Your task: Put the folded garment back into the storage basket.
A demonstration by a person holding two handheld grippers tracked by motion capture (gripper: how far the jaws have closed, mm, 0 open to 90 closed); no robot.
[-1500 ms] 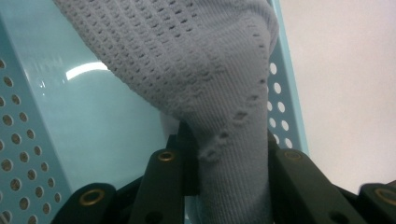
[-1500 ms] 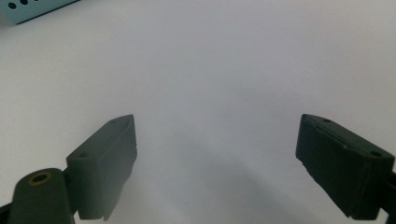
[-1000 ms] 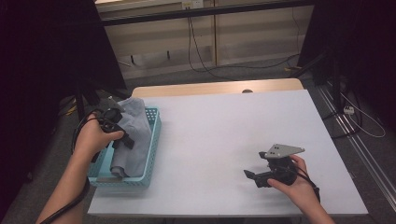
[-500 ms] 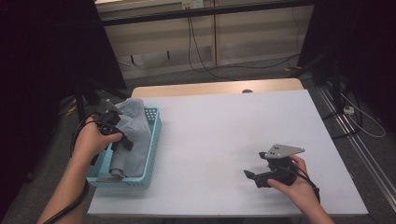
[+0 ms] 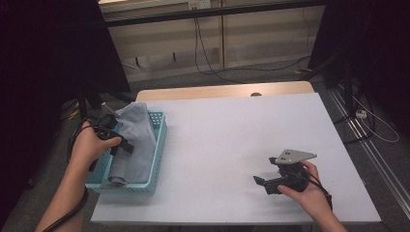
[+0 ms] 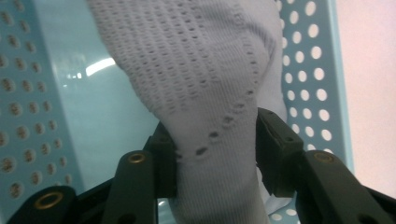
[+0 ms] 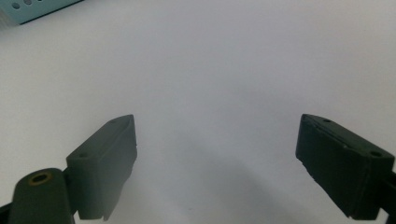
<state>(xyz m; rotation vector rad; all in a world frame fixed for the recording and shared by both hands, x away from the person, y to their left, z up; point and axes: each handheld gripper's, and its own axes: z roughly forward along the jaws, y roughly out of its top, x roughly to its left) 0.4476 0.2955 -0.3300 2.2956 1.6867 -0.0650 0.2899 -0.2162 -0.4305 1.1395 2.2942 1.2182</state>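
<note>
The left gripper (image 5: 116, 140) hovers over the teal basket (image 5: 157, 159) at the table's left edge; its jaws have just been opening, and the grey cloth (image 6: 205, 93) lies between them, the left pad seeming to brush the fabric and the right standing a little clear. I read this as a release: the cloth is being let go into the basket, where it lies heaped along the basket's length, its far end humped above the far rim.

To do this well, I would open the jaws fully before lifting, since the knit could snag on a pad edge; rise straight up and away from the basket wall; then check that no corner hangs over the rim.

The right gripper (image 5: 275, 182) rests low on the white table (image 5: 232, 135) at the near right, jaws spread wide with nothing between them.

The cloth is soft, ribbed knit with lines of small eyelet holes, limp and folding freely; the basket is hard, glossy plastic, rectangular, its walls pierced with rows of round holes; the tabletop is smooth, matte and flat; the pads (image 7: 105, 163) are blunt, dark blocks.
</note>
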